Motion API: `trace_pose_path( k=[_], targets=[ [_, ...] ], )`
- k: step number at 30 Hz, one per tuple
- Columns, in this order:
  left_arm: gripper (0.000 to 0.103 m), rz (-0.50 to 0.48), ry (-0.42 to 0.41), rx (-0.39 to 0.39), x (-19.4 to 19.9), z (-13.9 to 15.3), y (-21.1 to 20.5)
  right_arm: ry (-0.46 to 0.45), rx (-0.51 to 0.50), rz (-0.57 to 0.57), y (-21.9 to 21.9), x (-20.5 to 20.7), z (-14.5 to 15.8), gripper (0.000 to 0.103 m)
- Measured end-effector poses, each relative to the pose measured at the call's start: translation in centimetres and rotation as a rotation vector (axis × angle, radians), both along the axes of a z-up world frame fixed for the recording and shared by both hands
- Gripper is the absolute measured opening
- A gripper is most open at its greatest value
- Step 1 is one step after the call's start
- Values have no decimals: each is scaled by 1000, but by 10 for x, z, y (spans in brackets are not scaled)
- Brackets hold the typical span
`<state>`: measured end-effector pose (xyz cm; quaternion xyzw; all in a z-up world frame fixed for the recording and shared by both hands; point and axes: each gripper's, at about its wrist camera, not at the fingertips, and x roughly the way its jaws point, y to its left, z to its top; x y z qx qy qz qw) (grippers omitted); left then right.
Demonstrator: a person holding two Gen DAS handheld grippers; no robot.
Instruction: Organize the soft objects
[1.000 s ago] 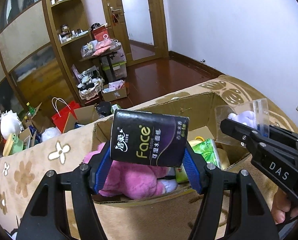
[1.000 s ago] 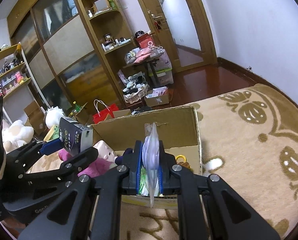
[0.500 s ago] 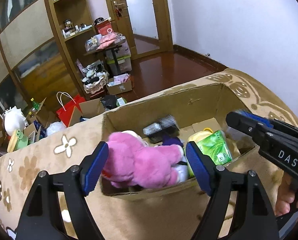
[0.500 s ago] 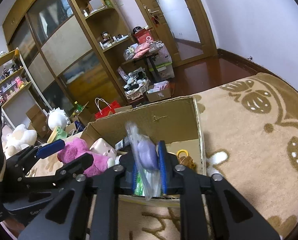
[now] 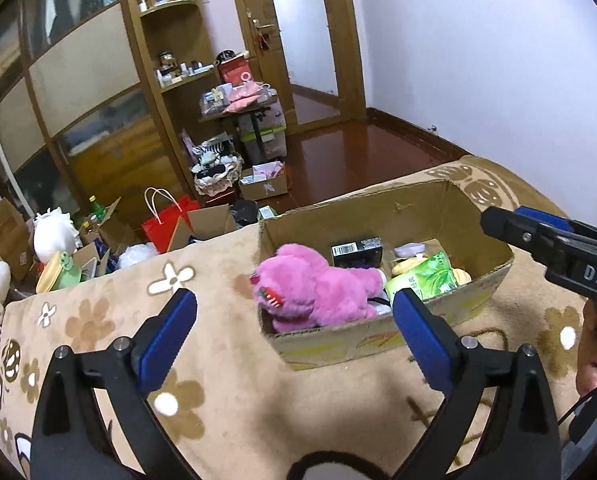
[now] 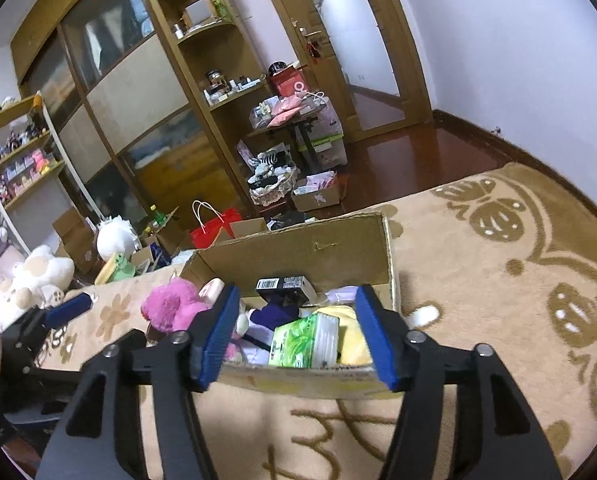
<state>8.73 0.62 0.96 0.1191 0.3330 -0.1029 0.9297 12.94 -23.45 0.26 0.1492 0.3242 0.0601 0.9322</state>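
A tan, plush blanket (image 6: 498, 288) with brown flower and leaf patterns covers the surface, in a cluttered room with wooden shelving (image 6: 202, 92), a dark red floor and a door (image 5: 298, 40) at the back.

Nearest in the left wrist view, the left gripper (image 5: 294, 328) stands wide apart, its blue pads (image 5: 166, 336) holding nothing and touching nothing; it hangs above the blanket just short of the box's near left corner. In the right wrist view the right gripper (image 6: 296, 336) is likewise spread wide and empty, its flat blue pads (image 6: 372, 336) framing the box's near edge without clear contact.

Just beyond sits an open cardboard box (image 5: 482, 280) with rough, worn walls, resting on the blanket. At its left end lies a fluffy pink plush (image 5: 318, 284), spilling over the near left corner. Beside it, against the near wall, is a green, glossy tissue pack (image 6: 304, 340), with something soft and yellow (image 6: 352, 340) at the right end. Further in, toward the far wall, a black rectangular pack (image 6: 284, 284) lies with its barcode upward, and a dark purple fabric piece (image 6: 278, 314) sits between it and the green pack. A pale clear bag (image 6: 340, 294) rests near the far right corner.

On the floor past the blanket's edge stand a red paper bag (image 5: 170, 224), white plush toys (image 6: 38, 276) and more boxes.
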Motion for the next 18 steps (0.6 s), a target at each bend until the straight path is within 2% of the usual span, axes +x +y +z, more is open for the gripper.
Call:
trace_pose_path(
  k=[3, 7, 8, 18],
  targets=[
    [101, 16, -20, -4, -11, 8, 5, -13, -36, 7, 3, -13, 13, 82],
    [102, 23, -27, -21, -24, 17, 9, -47, -77, -6, 5, -30, 32, 101],
    [102, 24, -26, -25, -28, 19, 11, -58, -86, -10, 5, -36, 38, 103],
    [102, 41, -43, -20, -62, 33, 23, -88, -168, -14, 6, -81, 62, 103]
  ],
)
